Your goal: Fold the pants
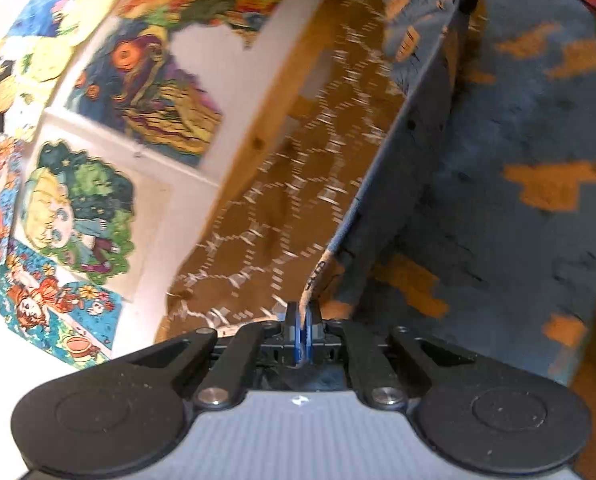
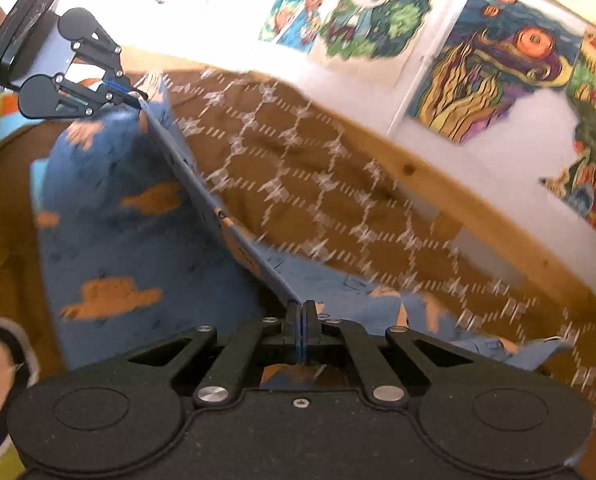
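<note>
A brown blanket (image 2: pixel 306 184) with a white pattern covers the bed. A wooden bed frame (image 2: pixel 450 200) runs along its far edge. Bright cartoon pictures (image 1: pixel 81 208) hang on the white wall (image 2: pixel 225 12).

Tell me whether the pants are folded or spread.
Neither yet: the pants are lifted, one edge taut between the shut left gripper and right gripper.

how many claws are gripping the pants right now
2. The left claw pinches one end of the stretched edge of the blue pants; the right claw pinches the other end. Both are closed on fabric, above the brown bedspread.
</note>
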A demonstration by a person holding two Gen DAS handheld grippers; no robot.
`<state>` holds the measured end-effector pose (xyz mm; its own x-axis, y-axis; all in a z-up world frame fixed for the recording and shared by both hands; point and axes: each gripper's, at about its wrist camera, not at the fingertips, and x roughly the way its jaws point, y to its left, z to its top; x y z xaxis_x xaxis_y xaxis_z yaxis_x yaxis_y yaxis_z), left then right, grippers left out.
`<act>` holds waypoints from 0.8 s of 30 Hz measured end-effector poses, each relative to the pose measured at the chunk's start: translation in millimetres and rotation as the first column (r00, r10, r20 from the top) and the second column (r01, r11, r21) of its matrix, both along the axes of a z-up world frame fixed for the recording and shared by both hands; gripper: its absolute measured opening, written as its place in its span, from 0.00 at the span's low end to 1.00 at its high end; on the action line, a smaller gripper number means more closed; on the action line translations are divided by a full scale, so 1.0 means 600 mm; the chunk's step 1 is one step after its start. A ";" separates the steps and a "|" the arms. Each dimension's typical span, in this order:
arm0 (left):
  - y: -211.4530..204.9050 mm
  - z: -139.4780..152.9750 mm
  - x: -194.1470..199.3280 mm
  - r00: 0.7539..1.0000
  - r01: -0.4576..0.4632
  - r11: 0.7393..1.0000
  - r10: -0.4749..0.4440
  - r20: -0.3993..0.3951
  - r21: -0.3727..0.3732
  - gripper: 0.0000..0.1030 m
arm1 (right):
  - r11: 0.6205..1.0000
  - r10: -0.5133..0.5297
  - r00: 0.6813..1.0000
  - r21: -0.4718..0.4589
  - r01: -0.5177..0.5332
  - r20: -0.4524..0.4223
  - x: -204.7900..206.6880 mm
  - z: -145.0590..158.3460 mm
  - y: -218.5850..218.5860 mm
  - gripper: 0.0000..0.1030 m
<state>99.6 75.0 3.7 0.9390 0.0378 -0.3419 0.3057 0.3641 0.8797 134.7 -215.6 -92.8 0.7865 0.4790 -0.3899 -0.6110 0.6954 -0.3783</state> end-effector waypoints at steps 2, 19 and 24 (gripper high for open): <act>0.000 -0.016 -0.010 1.000 -0.008 1.000 0.008 -0.019 0.003 0.03 | 1.000 -0.005 1.000 -0.019 0.005 0.002 -0.025 -0.021 0.008 0.00; 0.005 -0.060 -0.071 0.995 -0.051 0.996 0.056 -0.078 0.073 0.04 | 0.998 0.018 0.998 -0.064 -0.022 -0.058 -0.099 -0.084 0.030 0.00; 0.015 -0.034 -0.071 0.983 -0.162 0.981 0.152 -0.102 -0.103 0.29 | 0.994 0.033 0.996 -0.099 -0.041 -0.079 -0.097 -0.096 0.035 0.00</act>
<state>56.8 83.7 -16.6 0.8880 0.1391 -0.4384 0.3161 0.5078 0.8014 76.2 -194.8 -150.1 0.7345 0.4627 -0.4964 -0.6659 0.6324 -0.3958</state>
